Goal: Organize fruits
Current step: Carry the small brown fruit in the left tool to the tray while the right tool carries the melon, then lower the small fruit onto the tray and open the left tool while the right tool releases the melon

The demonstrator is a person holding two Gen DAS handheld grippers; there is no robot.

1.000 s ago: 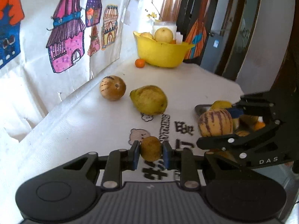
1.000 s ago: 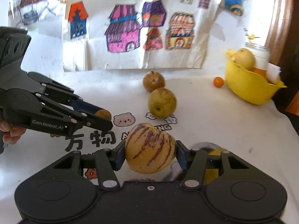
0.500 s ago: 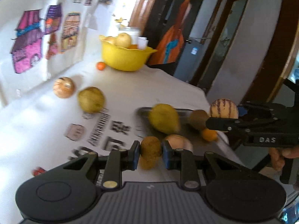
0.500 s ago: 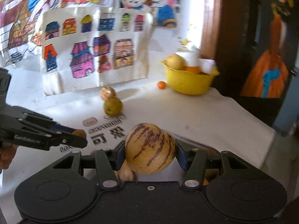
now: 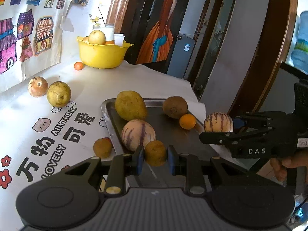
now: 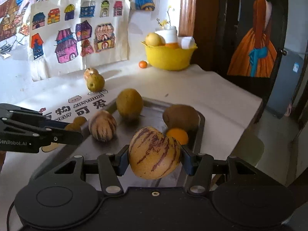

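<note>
My left gripper (image 5: 155, 156) is shut on a small brown fruit (image 5: 155, 152) and holds it above the near end of a metal tray (image 5: 173, 134). My right gripper (image 6: 155, 158) is shut on a striped pepino melon (image 6: 155, 152), held over the tray's near right edge (image 6: 198, 134); it also shows in the left wrist view (image 5: 218, 122). On the tray lie a second striped melon (image 5: 138, 134), a yellow-green pear (image 5: 130, 105), a kiwi (image 5: 174, 106) and a small orange (image 5: 187, 121).
A small brown fruit (image 5: 102, 147) lies on the cloth left of the tray. A pear (image 5: 58, 94) and a reddish fruit (image 5: 38, 86) sit near the wall. A yellow bowl (image 5: 102, 53) of fruit and a tangerine (image 5: 79, 65) stand at the back. The table edge drops off at right.
Both grippers have swung right from the cloth to the tray, each still holding its fruit. They now hover over the tray's near end.
</note>
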